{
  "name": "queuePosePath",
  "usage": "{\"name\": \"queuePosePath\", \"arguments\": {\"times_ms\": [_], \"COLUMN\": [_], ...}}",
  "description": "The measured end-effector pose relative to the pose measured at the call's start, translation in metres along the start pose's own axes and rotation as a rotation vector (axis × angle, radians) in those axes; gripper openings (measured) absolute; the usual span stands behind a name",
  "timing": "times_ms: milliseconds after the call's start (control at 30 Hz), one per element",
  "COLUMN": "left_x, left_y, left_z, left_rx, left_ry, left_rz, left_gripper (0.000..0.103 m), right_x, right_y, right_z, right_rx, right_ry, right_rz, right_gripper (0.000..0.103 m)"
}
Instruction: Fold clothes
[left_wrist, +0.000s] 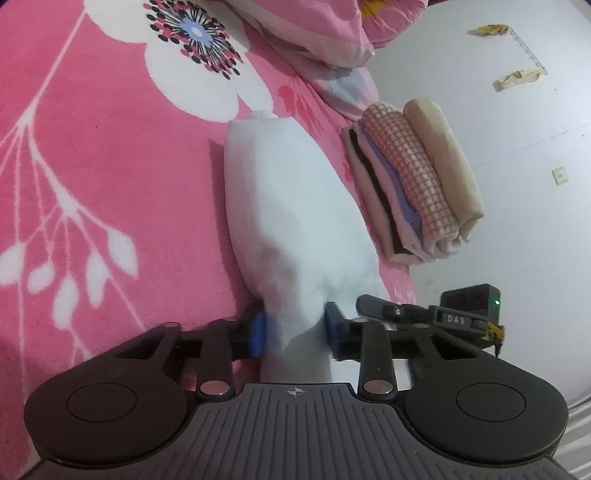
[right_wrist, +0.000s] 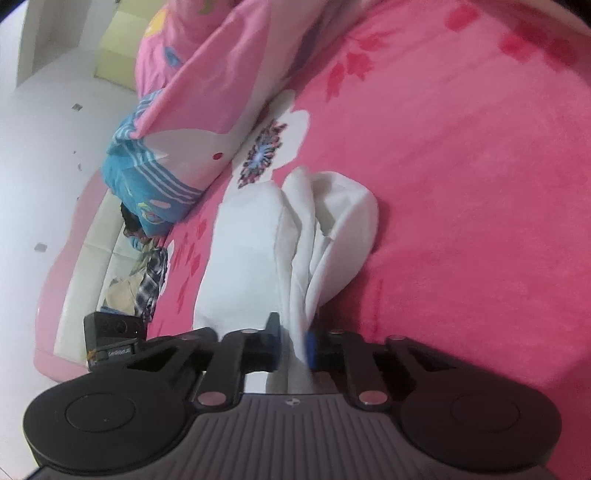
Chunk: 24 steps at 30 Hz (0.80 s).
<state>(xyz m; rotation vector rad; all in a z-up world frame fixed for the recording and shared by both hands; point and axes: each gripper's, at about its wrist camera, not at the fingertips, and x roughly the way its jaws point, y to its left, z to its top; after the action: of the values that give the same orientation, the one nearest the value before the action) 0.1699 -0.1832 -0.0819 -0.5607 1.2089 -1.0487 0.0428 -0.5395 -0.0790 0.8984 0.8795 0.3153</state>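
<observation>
The white garment (left_wrist: 291, 206) lies folded lengthwise on the pink floral blanket (left_wrist: 92, 147) — its near end pinched by both grippers. The left gripper (left_wrist: 295, 328) clamps one edge, the right gripper (right_wrist: 293, 341) another, apparently several layers. At two o'clock of the garment sits a stack of folded clothes (left_wrist: 413, 181).

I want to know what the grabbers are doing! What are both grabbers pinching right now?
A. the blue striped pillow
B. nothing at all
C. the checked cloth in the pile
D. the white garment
D: the left gripper and the right gripper each have their blue pads closed on an edge of the white garment, which lies on the pink floral blanket.
</observation>
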Motion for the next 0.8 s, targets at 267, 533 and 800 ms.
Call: {"name": "queuePosePath", "arguments": {"times_ms": [267,533,800], "left_x": [-0.020,-0.061,-0.082], "left_y": [-0.006,-0.034,-0.069], "left_z": [0.012,0.054,0.120], "left_rx": [-0.014,0.119,0.341], "left_ry": [-0.049,-0.238,-0.516], "left_rz": [-0.072,-0.086,0.048], "left_gripper": [0.011,0.011,0.011], "right_x": [-0.012,-0.006,0.033], "right_y": [0.051,0.110,0.175], "right_z": [0.008,0.049,0.121], "right_rx": [-0.139,-0.306,-0.481], "right_ry": [-0.062,-0.190,-0.368], "right_rz": [0.019,0.066,0.047], "right_gripper": [0.008,0.008,0.008]}}
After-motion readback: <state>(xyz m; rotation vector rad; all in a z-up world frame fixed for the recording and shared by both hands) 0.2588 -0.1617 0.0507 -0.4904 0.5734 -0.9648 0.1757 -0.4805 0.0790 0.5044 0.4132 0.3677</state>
